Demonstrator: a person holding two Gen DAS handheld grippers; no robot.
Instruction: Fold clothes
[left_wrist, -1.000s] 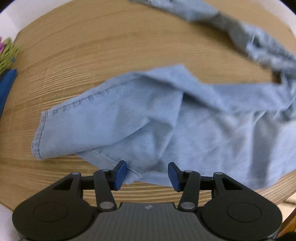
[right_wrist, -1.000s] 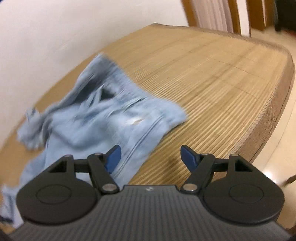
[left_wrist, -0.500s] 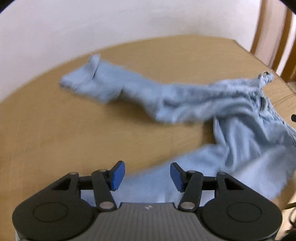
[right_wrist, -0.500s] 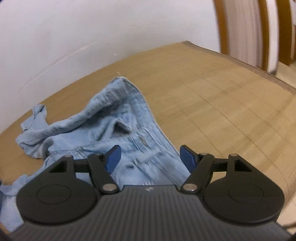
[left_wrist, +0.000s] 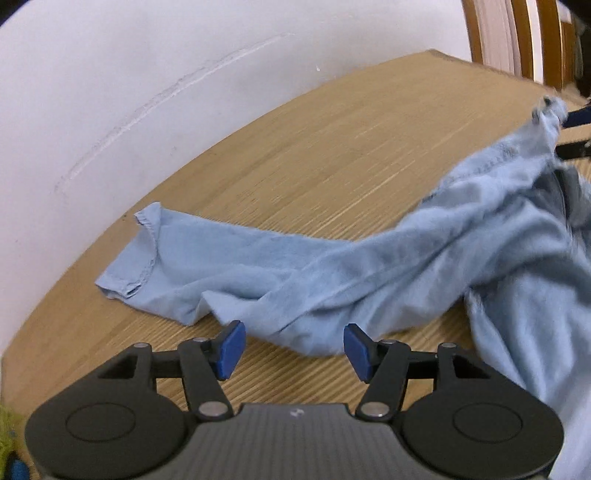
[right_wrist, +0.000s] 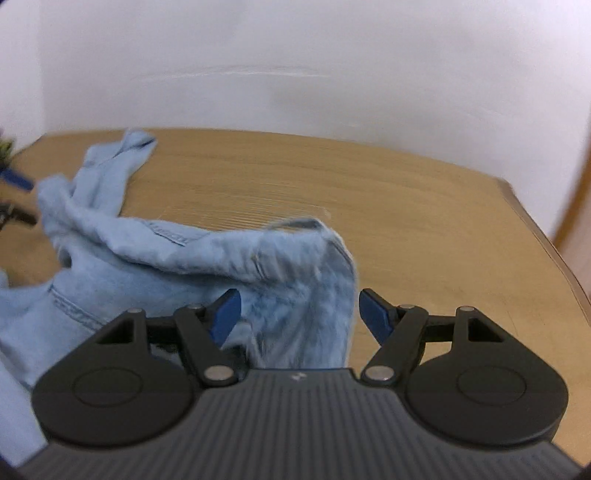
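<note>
Both claws have swung up toward the wall; jeans (left_wrist: 369, 266) sprawl crumpled on the counter (left_wrist: 332, 147), just ahead of the left claw (left_wrist: 293, 349) and right claw (right_wrist: 299, 314), each wide open, empty.

Home: wooden table (left_wrist: 332, 155), chair (left_wrist: 517, 37).

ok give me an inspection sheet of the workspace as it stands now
surface: wooden table with a fine ribbed grain, set against the wall.
job's things: light blue jeans lie crumpled and unfolded; one leg hem lies toward the wall, the waistband is bunched near the right tool.
clutter: a green and blue item at the frame edge, too cut off to identify.
grippers: left tool open, empty; right tool open over the denim, not clamping.
cables: nothing seen.
surroundings: white wall; wooden chair slats.
</note>
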